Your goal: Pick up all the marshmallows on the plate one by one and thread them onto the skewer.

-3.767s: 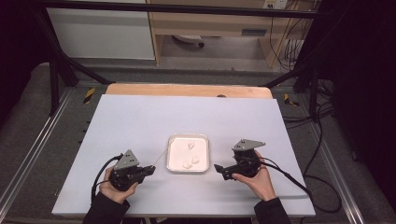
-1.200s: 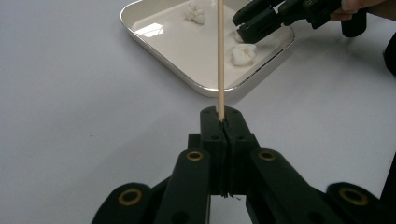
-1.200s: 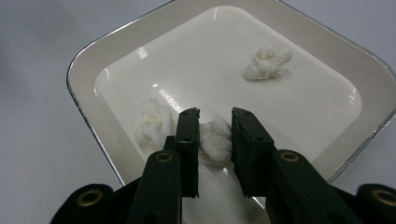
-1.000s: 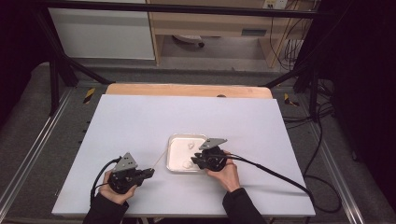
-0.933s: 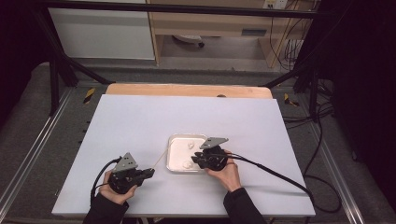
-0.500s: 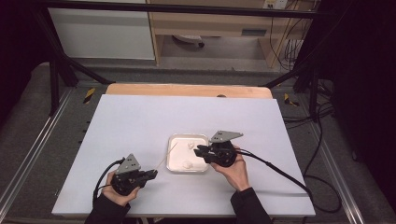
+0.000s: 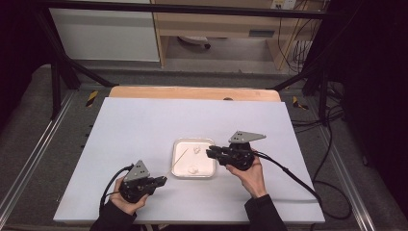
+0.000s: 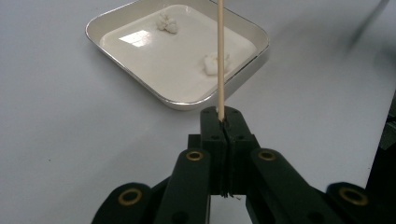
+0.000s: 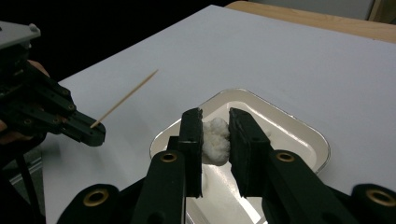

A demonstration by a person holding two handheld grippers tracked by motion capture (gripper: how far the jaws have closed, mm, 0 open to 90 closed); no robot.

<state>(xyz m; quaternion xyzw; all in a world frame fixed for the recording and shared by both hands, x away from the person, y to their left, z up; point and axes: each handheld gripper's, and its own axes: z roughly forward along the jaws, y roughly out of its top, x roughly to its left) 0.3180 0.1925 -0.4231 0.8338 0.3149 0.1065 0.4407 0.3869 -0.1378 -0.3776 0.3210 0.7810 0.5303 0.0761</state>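
A shallow white square tray [image 7: 208,168] sits in the middle of the white table. Two white fluffy lumps [image 7: 197,149] [image 7: 193,169] lie in it, also seen in the left gripper view as lumps [image 8: 166,22] [image 8: 212,63]. My right gripper [image 7: 210,153] hovers above the tray's right edge. In its own view the right gripper [image 9: 215,116] is shut on a third white lump [image 9: 214,140]. My left gripper [image 7: 162,180], front-left of the tray, is shut on a thin wooden stick [image 8: 220,60] that slants up over the tray's left rim [image 7: 179,160].
A wooden strip [image 7: 192,93] runs along the table's far edge. Black cables [image 7: 288,171] trail from both grippers toward the front. Metal frame rails [image 7: 53,130] flank the table. A cabinet stands on the floor behind.
My right gripper has risen out of the tray and drawn back to the right with a white lump between its jaws. The left gripper and its stick have barely moved.
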